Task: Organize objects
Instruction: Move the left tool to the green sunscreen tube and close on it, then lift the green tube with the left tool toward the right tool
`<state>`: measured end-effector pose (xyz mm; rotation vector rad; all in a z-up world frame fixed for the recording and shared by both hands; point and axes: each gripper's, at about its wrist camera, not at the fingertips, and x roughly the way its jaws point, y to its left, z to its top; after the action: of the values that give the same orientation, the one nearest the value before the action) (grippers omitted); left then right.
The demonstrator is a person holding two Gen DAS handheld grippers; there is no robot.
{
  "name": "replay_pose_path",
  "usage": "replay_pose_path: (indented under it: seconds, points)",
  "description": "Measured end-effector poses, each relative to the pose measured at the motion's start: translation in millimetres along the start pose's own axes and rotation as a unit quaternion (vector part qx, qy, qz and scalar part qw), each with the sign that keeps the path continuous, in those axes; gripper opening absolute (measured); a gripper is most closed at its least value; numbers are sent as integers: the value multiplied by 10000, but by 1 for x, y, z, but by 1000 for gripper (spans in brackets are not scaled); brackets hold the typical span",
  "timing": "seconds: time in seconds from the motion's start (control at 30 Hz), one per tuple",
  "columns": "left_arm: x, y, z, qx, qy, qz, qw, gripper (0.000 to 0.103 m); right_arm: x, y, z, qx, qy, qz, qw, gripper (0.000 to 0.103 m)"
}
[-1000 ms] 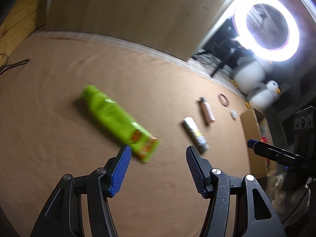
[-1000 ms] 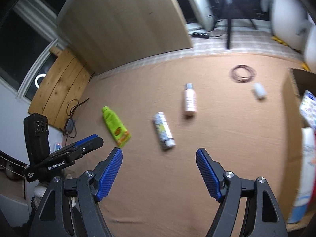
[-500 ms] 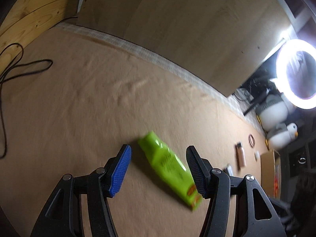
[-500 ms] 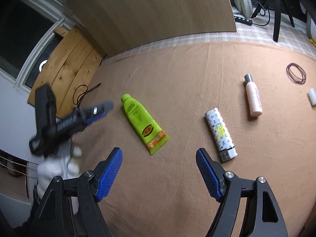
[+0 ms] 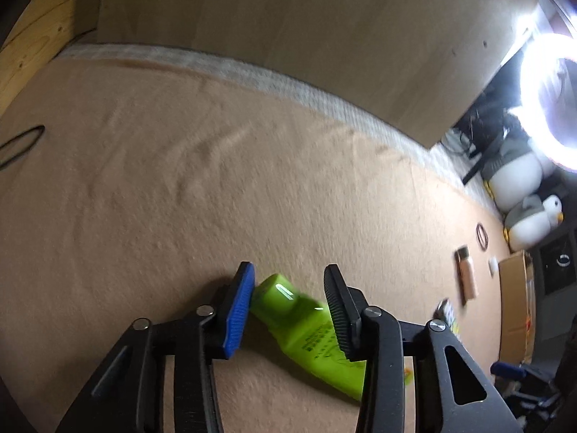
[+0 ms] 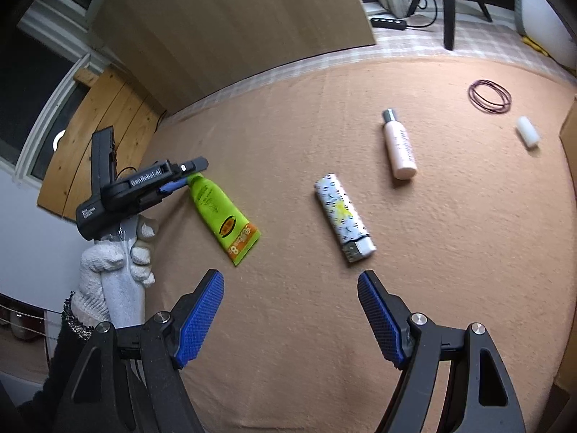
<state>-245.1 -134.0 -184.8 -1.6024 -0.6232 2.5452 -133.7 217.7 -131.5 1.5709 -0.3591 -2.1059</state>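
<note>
The left gripper (image 5: pixel 288 306) straddles the cap end of the green tube (image 5: pixel 310 335), which lies flat on the tan cloth (image 5: pixel 180 198); its jaws are closing, pads not yet pressing. The right gripper (image 6: pixel 290 319) hovers wide, holding nothing.

A lime-green tube (image 6: pixel 220 213) is laid flat on the tan cloth at the left of the scene, its cap pointed far-left and its orange crimped end turned near-right. Its cap end (image 5: pixel 279 290) is seen between two blue pads. To its right, apart from it, a white patterned cylinder (image 6: pixel 344 218) is laid flat, its clear end turned nearer. Farther right, a pale pink bottle (image 6: pixel 398 146) with a grey cap is laid on its side, cap pointed away. Beyond it, at the far right, a coil of dark thin rings (image 6: pixel 489 96) is spread flat, and a small white cylinder (image 6: pixel 527 132) is laid just near it.
</note>
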Motion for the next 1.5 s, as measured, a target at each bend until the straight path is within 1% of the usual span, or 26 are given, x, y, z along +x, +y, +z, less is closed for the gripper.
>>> replay_pose_path:
  seconds: [0.2,0.43,0.5,0.6,0.67,0.7,0.77,0.9,0.97,1.07,1.13,1.27,1.37,1.5]
  points:
    - [-2,-15,-31,148,54,-17,9999,41,2,-1,-4,-13,68,103,9999,73]
    - [-12,-47,-84,407,95,146,9990,41,3,-2,-23,-20,176,319,9993,73]
    - [-15,-53,-94,468,101,202,9986,41,2,2,-33,-141,245,367,9989,73]
    - [-17,-65,-110,609,111,311,9976,42,2,16,-54,-513,408,422,9970,73]
    - [-19,-69,-114,713,141,370,9967,43,4,24,-65,-692,502,489,9951,73]
    - [-19,-72,-116,762,160,419,9961,43,7,28,-70,-767,572,544,9939,72]
    - [-21,-72,-117,766,210,400,9960,44,14,34,-81,-838,744,691,9913,68]
    - [-26,-72,-125,746,282,328,9963,44,34,40,-97,-779,1069,908,9870,59]
    - [-30,-72,-131,740,325,278,9963,44,40,40,-101,-756,1143,969,9858,59]
    - [-37,-69,-140,714,378,210,9965,44,46,37,-103,-679,1172,940,9863,59]
    - [-41,-67,-146,665,411,162,9968,45,45,33,-100,-680,1111,868,9877,55]
    - [-51,-65,-161,665,481,75,9966,50,39,24,-91,-696,879,559,9921,55]
    - [-56,-63,-172,674,548,-20,9962,51,35,16,-84,-641,722,360,9947,55]
    - [-63,-63,-184,710,639,-135,9953,52,28,5,-83,-452,694,425,9957,55]
